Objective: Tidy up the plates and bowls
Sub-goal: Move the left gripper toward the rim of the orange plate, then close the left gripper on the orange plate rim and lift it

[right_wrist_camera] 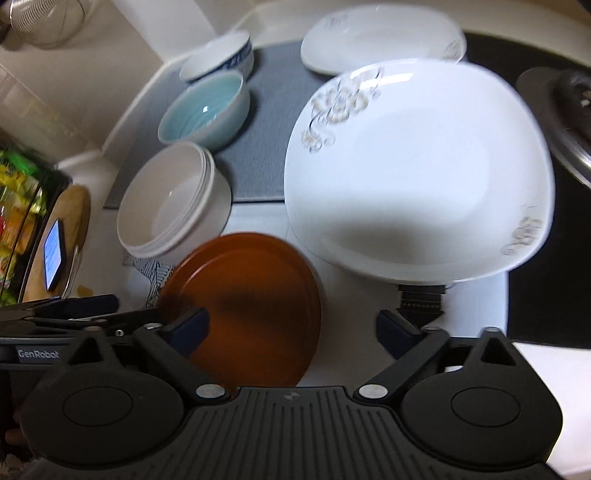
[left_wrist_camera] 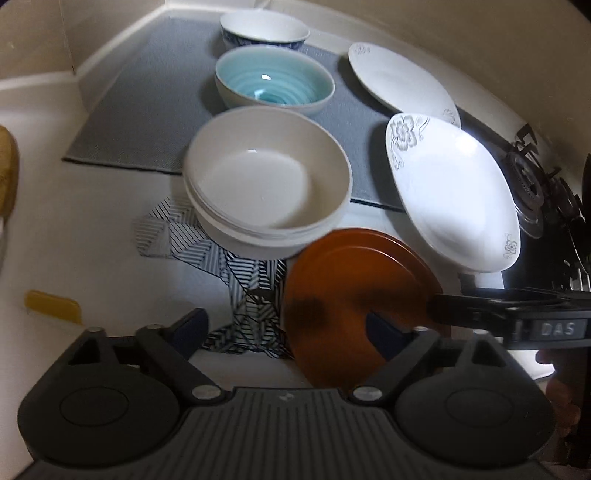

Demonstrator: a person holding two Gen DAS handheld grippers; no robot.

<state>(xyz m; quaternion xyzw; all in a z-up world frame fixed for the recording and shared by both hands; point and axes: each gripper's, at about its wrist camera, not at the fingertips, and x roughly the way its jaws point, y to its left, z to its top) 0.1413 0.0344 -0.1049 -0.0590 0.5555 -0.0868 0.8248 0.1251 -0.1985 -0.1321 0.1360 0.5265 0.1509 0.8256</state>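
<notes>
An orange-brown plate [left_wrist_camera: 354, 295] [right_wrist_camera: 251, 306] lies on the white counter in front of both grippers. My left gripper [left_wrist_camera: 291, 328] is open, its right finger over the plate. My right gripper [right_wrist_camera: 291, 325] is open above the same plate; it also shows in the left wrist view [left_wrist_camera: 517, 314]. A white flowered plate [left_wrist_camera: 454, 192] [right_wrist_camera: 417, 173] sits to the right, tilted. A second flowered plate [left_wrist_camera: 399, 81] [right_wrist_camera: 380, 40] lies behind it. A stack of cream bowls [left_wrist_camera: 266, 184] [right_wrist_camera: 170, 206], a turquoise bowl [left_wrist_camera: 273, 83] [right_wrist_camera: 203, 110] and a blue-patterned bowl [left_wrist_camera: 264, 31] [right_wrist_camera: 218, 59] stand in a row.
A grey mat [left_wrist_camera: 147, 110] [right_wrist_camera: 273, 129] lies under the far dishes. A striped cloth [left_wrist_camera: 240, 295] lies on the counter. A gas burner [left_wrist_camera: 535, 177] and black hob [right_wrist_camera: 546, 240] are at the right. A phone [right_wrist_camera: 53, 254] and snack packets [right_wrist_camera: 18, 206] are at the left.
</notes>
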